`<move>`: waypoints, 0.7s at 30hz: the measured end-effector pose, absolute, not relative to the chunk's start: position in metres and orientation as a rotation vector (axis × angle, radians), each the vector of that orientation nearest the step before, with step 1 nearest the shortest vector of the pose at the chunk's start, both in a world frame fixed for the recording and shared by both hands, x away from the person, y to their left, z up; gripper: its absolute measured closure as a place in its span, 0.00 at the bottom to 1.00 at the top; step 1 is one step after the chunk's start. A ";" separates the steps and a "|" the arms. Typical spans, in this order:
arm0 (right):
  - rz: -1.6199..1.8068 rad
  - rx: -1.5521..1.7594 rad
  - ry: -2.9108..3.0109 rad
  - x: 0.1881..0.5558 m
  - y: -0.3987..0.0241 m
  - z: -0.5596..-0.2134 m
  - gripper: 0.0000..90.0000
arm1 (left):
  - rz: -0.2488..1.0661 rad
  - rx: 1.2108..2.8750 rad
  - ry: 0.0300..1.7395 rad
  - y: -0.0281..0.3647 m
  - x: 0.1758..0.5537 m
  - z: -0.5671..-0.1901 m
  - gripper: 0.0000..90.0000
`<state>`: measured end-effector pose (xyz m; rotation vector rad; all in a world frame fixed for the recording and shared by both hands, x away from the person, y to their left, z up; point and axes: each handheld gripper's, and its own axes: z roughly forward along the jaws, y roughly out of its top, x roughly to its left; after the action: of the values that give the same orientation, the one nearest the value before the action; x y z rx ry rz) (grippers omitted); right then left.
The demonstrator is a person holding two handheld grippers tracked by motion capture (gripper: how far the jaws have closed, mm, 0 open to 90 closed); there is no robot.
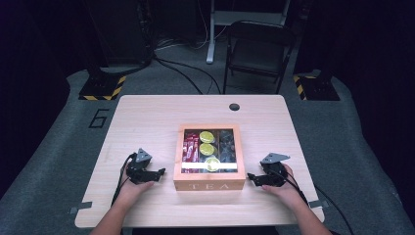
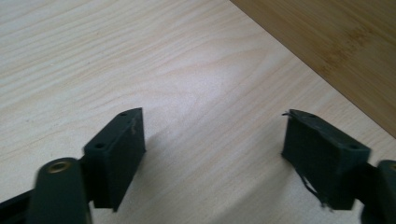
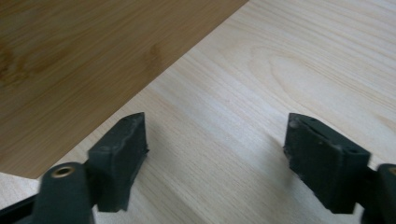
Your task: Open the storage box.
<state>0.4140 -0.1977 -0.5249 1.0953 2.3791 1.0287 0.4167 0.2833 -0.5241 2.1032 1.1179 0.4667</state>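
The square wooden tea box with a glass lid (image 1: 209, 157) sits at the centre of the frame on the pale wooden bench (image 1: 147, 117), flanked by the left hand-held gripper (image 1: 160, 173) and right hand-held gripper (image 1: 251, 176), both open and empty. If only one pushes in, I judge the box could skid or twist, and a low grip on its walls would miss the lid.

Lab: dark room, hazard-taped stand bases (image 1: 102, 88), floor cables (image 1: 186, 73).

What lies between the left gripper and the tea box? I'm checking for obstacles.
Nothing: only bare table separates the left gripper from the tea box, per the high view.
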 end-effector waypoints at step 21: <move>1.097 1.046 2.385 0.397 -0.196 -0.496 0.40 | 0.362 2.026 1.119 0.278 0.401 -0.498 0.37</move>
<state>0.3973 -0.1965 -0.4958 1.0464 2.3853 1.0968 0.4009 0.2775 -0.4975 2.0264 1.1189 0.3625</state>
